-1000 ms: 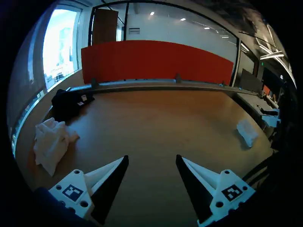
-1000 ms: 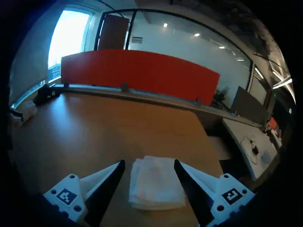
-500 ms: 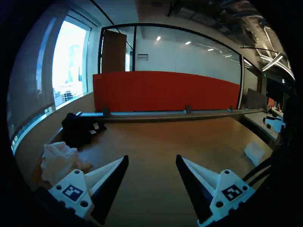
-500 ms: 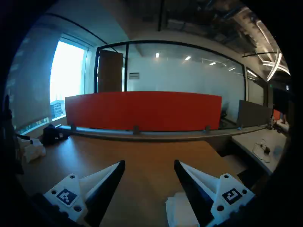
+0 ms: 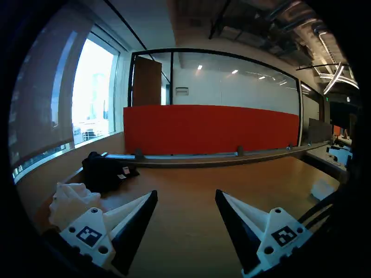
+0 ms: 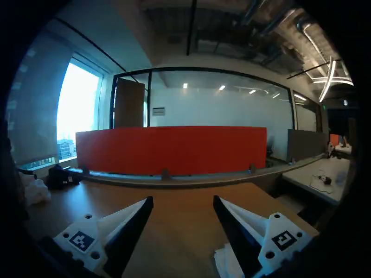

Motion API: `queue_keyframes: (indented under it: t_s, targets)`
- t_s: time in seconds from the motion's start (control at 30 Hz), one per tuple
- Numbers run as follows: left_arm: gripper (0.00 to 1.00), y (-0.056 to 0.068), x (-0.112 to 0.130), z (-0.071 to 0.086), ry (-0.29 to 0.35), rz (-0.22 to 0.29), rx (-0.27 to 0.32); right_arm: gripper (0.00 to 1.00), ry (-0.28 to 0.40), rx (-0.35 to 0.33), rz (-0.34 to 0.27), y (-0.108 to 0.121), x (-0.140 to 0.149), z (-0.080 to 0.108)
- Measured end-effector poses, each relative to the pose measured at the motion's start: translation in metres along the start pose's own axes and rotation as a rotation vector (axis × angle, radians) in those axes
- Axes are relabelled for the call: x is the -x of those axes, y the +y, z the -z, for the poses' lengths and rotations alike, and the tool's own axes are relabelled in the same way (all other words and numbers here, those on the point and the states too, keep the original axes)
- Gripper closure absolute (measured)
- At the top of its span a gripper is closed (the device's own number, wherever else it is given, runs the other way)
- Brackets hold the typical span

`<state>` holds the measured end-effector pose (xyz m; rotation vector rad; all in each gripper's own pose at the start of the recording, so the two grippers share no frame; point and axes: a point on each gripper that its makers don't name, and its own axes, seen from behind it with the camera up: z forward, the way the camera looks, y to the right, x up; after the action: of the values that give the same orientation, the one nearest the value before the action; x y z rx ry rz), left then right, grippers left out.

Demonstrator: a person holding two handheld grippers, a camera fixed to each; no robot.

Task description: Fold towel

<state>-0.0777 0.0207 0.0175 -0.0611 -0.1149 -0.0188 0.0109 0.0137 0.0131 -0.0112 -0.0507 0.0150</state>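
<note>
Level over the table [image 5: 195, 178] — left claw [image 5: 186, 190] and right claw [image 6: 182, 196] both released, empty.

Wooden desk [image 5: 195, 185], red partition [image 5: 208, 129], bright window [image 5: 92, 106]

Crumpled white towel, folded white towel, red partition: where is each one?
Crumpled white towel [image 5: 69, 203]: left gripper view, on its bunched top.
Folded white towel [image 6: 224, 260]: right gripper view, on its visible corner.
Red partition [image 6: 171, 149]: right gripper view, on the middle of its panel.
</note>
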Motion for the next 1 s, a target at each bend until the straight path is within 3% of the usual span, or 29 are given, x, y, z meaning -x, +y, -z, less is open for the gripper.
queue_keyframes:
  t_s: [0.43,0.8,1.0]
  targets:
    - [0.08,-0.017,0.06,-0.012,0.054,-0.011,-0.033,0.0,0.001,-0.011,0.047,-0.026,0.038,-0.001]
    - [0.08,-0.034,0.069,-0.019,0.092,-0.006,-0.082,0.0,-0.026,-0.051,0.1,-0.049,0.033,-0.003]
    - [0.08,-0.034,0.071,-0.02,0.113,-0.012,-0.088,0.0,-0.023,-0.065,0.099,-0.057,0.027,-0.008]
